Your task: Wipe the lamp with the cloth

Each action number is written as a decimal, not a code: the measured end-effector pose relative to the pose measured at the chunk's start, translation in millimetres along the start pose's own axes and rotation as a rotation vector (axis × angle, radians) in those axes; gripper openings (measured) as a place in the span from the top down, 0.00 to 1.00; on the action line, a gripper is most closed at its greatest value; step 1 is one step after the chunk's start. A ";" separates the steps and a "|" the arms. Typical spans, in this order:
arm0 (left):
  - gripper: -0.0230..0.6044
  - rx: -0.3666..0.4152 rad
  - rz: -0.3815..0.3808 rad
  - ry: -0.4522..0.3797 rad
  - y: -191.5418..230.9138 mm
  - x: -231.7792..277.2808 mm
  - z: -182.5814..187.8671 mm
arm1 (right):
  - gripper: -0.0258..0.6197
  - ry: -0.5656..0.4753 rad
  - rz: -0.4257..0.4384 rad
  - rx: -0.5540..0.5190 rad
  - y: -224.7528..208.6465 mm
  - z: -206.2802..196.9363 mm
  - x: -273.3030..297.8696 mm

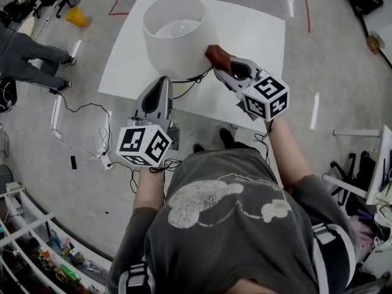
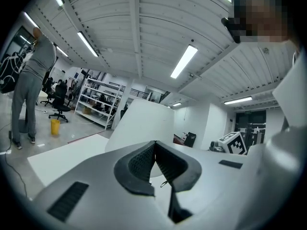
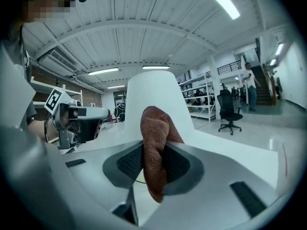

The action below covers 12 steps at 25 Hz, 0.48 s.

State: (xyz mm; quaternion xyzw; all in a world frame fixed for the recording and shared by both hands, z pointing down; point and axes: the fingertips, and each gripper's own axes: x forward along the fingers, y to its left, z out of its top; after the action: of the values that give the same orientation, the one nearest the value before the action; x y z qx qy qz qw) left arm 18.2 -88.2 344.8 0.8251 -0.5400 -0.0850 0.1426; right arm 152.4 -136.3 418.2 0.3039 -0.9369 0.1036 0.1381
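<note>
White table [image 1: 257, 35] — one lamp [image 1: 177, 32], one cloth [image 1: 218, 56] clamped in right gripper [image 1: 228, 67].

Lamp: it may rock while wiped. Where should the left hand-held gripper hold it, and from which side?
Probably the lamp by its shade's thin open top rim, from above on its left, one jaw inside and one outside. The shade wall is too wide to span, its base is hidden, and the cloth in the right hand-held gripper is at the right side.
</note>
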 end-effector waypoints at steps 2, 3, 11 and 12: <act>0.95 -0.005 -0.007 0.013 2.1 -2.5 -3.8 | 0.81 0.025 -0.013 0.030 0.9 -16.2 1.8; 0.95 -0.008 -0.010 0.020 3.4 -3.9 -6.0 | 0.81 0.039 -0.020 0.038 1.3 -24.3 2.5; 0.95 -0.007 -0.055 0.044 11.8 -14.7 -9.1 | 0.81 0.021 -0.113 0.037 7.2 -20.4 -22.7; 0.95 0.001 -0.065 0.041 12.0 -16.1 -5.7 | 0.81 -0.012 -0.119 0.025 9.5 -7.0 -28.2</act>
State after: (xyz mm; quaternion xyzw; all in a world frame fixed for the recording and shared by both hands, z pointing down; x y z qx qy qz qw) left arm 3.0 -77.2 353.9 0.8438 -0.5100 -0.0722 0.1506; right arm 170.0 -111.6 414.7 0.3616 -0.9166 0.1050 0.1348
